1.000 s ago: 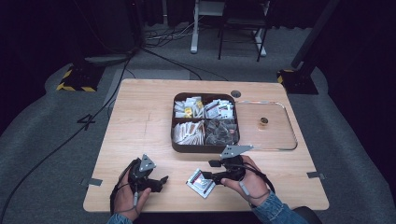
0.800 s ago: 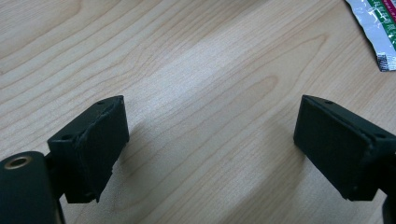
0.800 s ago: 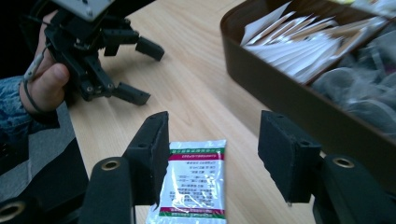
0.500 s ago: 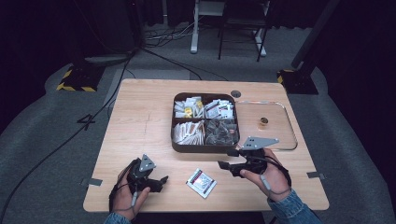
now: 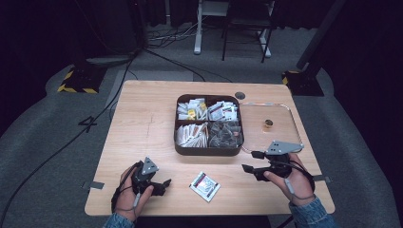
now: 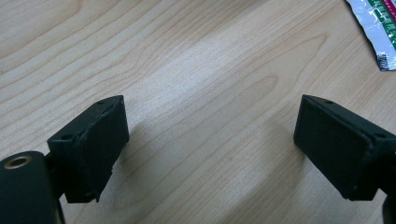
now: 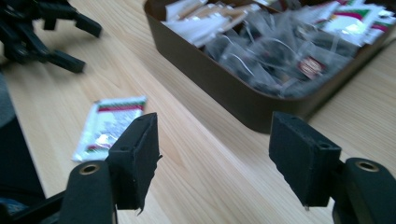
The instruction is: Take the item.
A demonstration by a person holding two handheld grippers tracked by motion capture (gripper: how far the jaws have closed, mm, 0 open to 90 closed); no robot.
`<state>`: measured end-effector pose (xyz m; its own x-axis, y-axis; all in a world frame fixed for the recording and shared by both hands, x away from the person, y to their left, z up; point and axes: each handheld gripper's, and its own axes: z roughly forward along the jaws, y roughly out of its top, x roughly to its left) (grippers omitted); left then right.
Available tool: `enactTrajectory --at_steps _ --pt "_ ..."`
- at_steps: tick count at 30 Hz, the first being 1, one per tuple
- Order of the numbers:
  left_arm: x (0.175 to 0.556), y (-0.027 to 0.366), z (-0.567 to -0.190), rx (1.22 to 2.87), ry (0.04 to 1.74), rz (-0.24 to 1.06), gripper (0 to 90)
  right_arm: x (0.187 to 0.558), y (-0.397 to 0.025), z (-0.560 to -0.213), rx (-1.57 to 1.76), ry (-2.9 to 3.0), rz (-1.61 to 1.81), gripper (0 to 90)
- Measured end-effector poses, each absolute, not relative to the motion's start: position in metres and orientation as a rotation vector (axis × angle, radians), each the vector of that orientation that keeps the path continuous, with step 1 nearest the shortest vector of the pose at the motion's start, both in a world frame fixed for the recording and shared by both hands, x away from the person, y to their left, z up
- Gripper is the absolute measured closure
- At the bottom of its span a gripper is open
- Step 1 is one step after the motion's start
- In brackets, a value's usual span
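A flat white sachet (image 5: 204, 185) with red and green print lies on the wooden table (image 5: 142, 123) near its front edge; the same sachet (image 7: 111, 126) shows in the right gripper view, and a corner of the sachet (image 6: 379, 28) in the left gripper view. My left gripper (image 5: 164, 185) rests low at the front left, open, nothing between its jaws (image 6: 210, 149). My right gripper (image 5: 253, 161) hovers right of the sachet, open and empty (image 7: 212, 161), aimed past the brown box (image 7: 224, 88).
A brown four-compartment box (image 5: 209, 151) of tea bags and sachets stands mid-table. To its right lies a clear tray (image 5: 290, 118) holding a small round brass-coloured object (image 5: 268, 124). A round hole (image 5: 240, 95) sits behind the box. Black stands and cables crowd the floor beyond.
My right gripper has drawn away from the sachet to the right, leaving it flat on the table. The left gripper has stayed put.
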<state>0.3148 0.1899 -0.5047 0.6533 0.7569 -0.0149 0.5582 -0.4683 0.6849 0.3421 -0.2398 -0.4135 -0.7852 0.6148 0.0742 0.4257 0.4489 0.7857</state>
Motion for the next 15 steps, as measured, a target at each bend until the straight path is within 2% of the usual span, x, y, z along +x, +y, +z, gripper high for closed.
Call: enactTrajectory --at_steps 9,15 --pt "0.314 0.193 -0.505 2.205 1.002 0.369 10.6 0.347 -0.276 -0.436 1.001 2.48 1.113 33.6" --pt "0.313 0.194 -0.504 2.209 0.995 0.369 10.6 0.355 -0.283 -0.457 1.045 2.491 1.092 33.9"
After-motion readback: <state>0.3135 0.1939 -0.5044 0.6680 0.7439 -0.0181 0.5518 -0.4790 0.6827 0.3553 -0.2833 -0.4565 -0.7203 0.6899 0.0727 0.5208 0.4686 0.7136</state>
